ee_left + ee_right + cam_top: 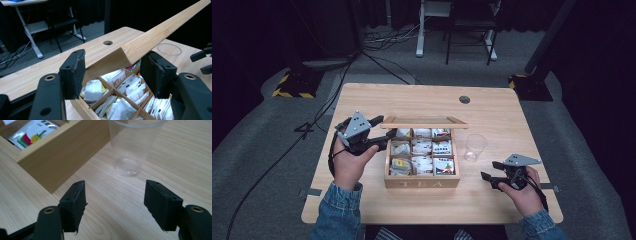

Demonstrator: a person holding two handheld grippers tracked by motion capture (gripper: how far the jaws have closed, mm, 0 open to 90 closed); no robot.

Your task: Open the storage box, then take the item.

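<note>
A wooden tea box (422, 182) marked TEA stands mid-table, its compartments packed with tea bags (422, 147). Its framed lid (424, 122) is raised off the box. My left gripper (384, 131) is at the box's left side and stands open. In the left gripper view the lid (150, 37) has its corner between the spread jaws of my left gripper (113, 72), above the tea bags (130, 87). My right gripper (488, 170) rests open near the table's front right. In its own view the right gripper (115, 205) points at a clear plastic cup (131, 147) beside the box wall (62, 155).
The cup (475, 146) stands upright just right of the box. A round cable hole (464, 99) is in the table's far side. Bare wood lies in front of and behind the box. Cables, a chair and stand bases are on the floor beyond.
</note>
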